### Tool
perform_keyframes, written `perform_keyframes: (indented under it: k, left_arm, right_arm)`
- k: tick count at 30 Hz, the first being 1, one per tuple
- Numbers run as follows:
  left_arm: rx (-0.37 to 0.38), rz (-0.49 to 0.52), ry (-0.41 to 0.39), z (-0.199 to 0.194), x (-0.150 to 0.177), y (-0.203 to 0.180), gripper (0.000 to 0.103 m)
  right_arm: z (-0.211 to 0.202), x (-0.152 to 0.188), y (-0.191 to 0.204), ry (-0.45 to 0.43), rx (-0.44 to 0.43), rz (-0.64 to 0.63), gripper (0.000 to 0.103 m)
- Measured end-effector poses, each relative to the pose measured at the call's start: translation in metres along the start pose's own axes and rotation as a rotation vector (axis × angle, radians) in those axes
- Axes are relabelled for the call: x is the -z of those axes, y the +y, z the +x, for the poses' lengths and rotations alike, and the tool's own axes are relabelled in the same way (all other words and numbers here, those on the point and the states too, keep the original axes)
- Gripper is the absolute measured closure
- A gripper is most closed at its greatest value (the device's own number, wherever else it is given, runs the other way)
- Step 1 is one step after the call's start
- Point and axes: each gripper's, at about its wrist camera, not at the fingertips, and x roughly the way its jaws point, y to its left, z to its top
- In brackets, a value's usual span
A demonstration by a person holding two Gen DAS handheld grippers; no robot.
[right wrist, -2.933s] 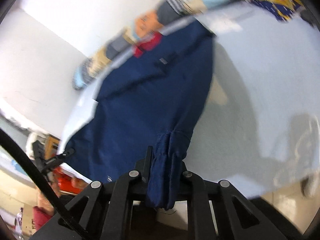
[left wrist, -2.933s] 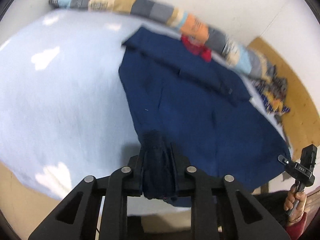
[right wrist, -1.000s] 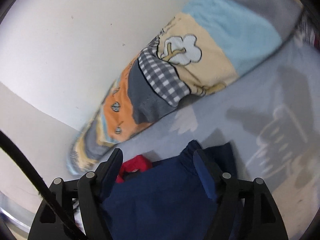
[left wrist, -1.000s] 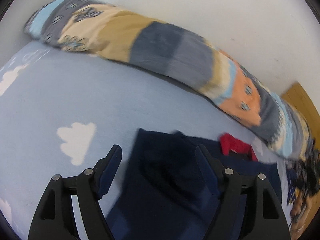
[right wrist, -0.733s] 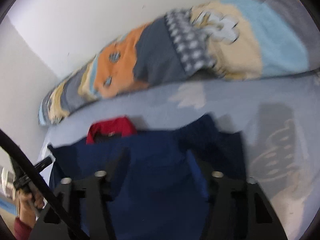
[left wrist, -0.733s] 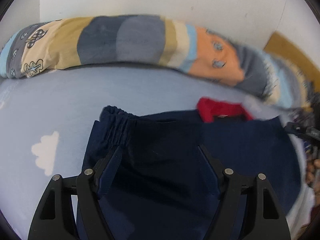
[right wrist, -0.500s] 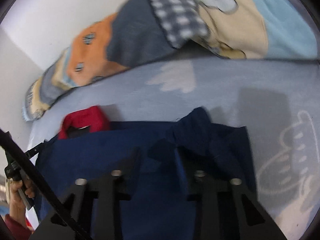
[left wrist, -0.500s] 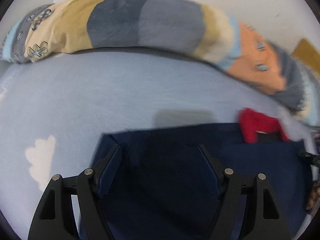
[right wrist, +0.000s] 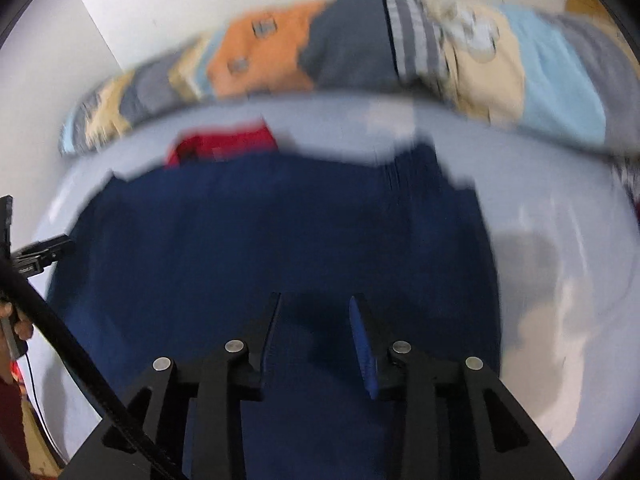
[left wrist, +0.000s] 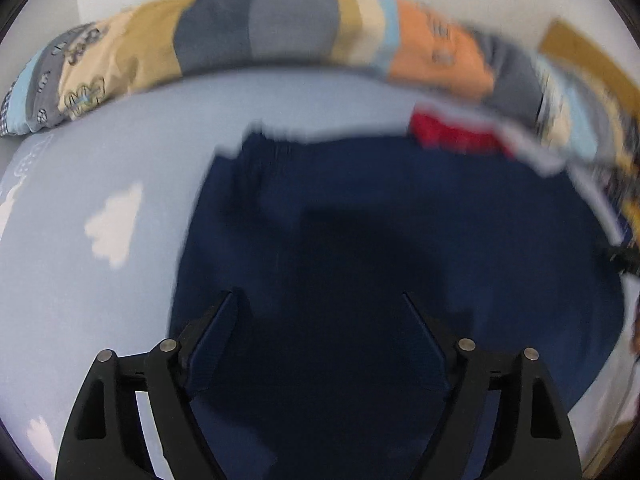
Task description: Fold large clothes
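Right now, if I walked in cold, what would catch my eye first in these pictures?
A big navy garment spread over a pale blue cloud-print sheet, filling the middle of both views. Behind it, along the white wall, lies a long patchwork bolster, with something red peeking out at the garment's far edge.

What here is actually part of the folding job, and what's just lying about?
Part of the job:
navy garment
left hand-held gripper, open
right hand-held gripper, open

Lying about:
patchwork bolster
red cloth
cloud-print sheet
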Motion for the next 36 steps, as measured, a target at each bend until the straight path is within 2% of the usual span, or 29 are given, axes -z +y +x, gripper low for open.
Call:
perform_keyframes:
  k: [1, 2, 4, 5, 6, 7, 8, 9, 13, 16, 20, 26, 29, 33, 35, 36]
  left_arm:
    - [-0.023, -0.009, 0.039, 0.009, 0.006, 0.004, 0.022]
    - [-0.016, -0.038, 0.045, 0.010, 0.010, 0.012, 0.022]
    - [0.052, -0.098, 0.024, -0.012, 0.017, 0.027, 0.022]
    - [0.083, -0.123, 0.003, -0.027, 0.021, 0.034, 0.022]
    - [0.112, -0.148, -0.021, -0.041, 0.027, 0.042, 0.022]
    - [0.153, -0.175, -0.041, -0.057, 0.034, 0.053, 0.017]
    - [0.190, -0.210, -0.048, -0.069, 0.043, 0.065, 0.011]
    - [0.217, -0.252, -0.043, -0.076, 0.051, 0.077, 0.010]
    - [0.334, -0.417, 0.015, -0.077, 0.089, 0.115, 0.011]
    - [0.397, -0.463, 0.040, -0.069, 0.111, 0.123, 0.011]
    - [0.436, -0.484, 0.052, -0.051, 0.118, 0.116, 0.011]
    - [0.494, -0.513, 0.016, -0.026, 0.104, 0.114, 0.008]
    - [0.538, -0.528, -0.001, -0.012, 0.086, 0.109, 0.002]
    - [0.562, -0.519, -0.026, -0.001, 0.066, 0.098, 0.001]
    - [0.578, -0.526, -0.040, 0.003, 0.059, 0.094, 0.001]
    - [0.594, -0.528, -0.047, 0.004, 0.057, 0.092, 0.001]
  right_arm:
    - [0.007, 0.005, -0.007, 0.036, 0.019, 0.010, 0.066]
    - [0.010, 0.011, -0.020, 0.053, 0.036, 0.049, 0.069]
    - [-0.010, 0.018, -0.035, 0.012, -0.002, 0.105, 0.068]
    - [-0.032, 0.026, -0.044, -0.023, -0.042, 0.137, 0.063]
    - [-0.046, 0.033, -0.051, -0.046, -0.079, 0.152, 0.049]
    - [-0.062, 0.042, -0.058, -0.073, -0.118, 0.170, 0.039]
    - [-0.076, 0.053, -0.067, -0.095, -0.145, 0.198, 0.022]
    - [-0.087, 0.066, -0.079, -0.108, -0.163, 0.231, 0.018]
    - [-0.104, 0.120, -0.129, -0.108, -0.300, 0.405, 0.018]
    - [-0.095, 0.143, -0.136, -0.087, -0.338, 0.472, 0.018]
    - [-0.081, 0.166, -0.139, -0.047, -0.345, 0.498, 0.018]
    - [-0.064, 0.152, -0.134, -0.067, -0.414, 0.522, 0.014]
    - [-0.048, 0.132, -0.124, -0.055, -0.460, 0.519, 0.012]
    - [-0.024, 0.103, -0.103, -0.024, -0.496, 0.487, 0.006]
    - [-0.014, 0.086, -0.089, -0.034, -0.516, 0.451, 0.008]
    - [-0.007, 0.078, -0.081, -0.031, -0.531, 0.426, 0.018]
